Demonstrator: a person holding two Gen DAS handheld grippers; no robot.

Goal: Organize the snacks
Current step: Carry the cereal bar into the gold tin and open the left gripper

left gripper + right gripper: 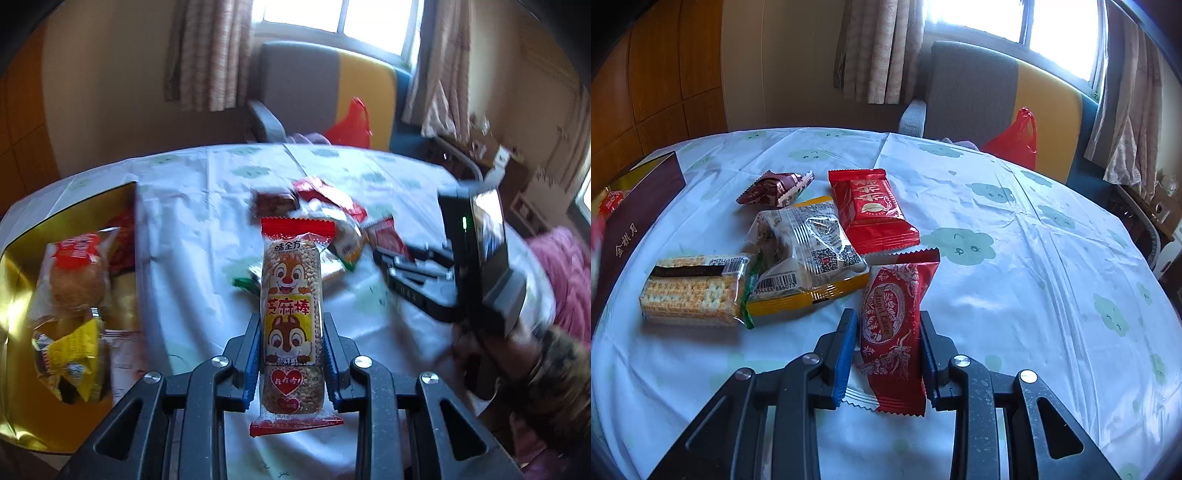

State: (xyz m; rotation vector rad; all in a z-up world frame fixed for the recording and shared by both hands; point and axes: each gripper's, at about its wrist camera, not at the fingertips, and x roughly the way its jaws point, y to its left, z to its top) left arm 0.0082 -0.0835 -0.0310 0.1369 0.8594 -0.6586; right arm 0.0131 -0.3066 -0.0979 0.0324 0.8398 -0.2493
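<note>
Left gripper point(291, 345) clamps a clear-wrapped sesame stick point(291, 317); right gripper point(888, 343) pinches a red foil wafer packet point(892, 332). Each should be carried level to the gold-lined box point(22, 369) at the tabletop's left edge.

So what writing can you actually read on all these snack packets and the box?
"味全方" and "芝麻棒": sesame bar in the left gripper.
"金秋月": dark box side.
"954488 886073": barcode on the yellow-edged packet.
Script on the red wafer packet in the right gripper: not clearly readable.
Red packet, cracker pack: print too small.
</note>
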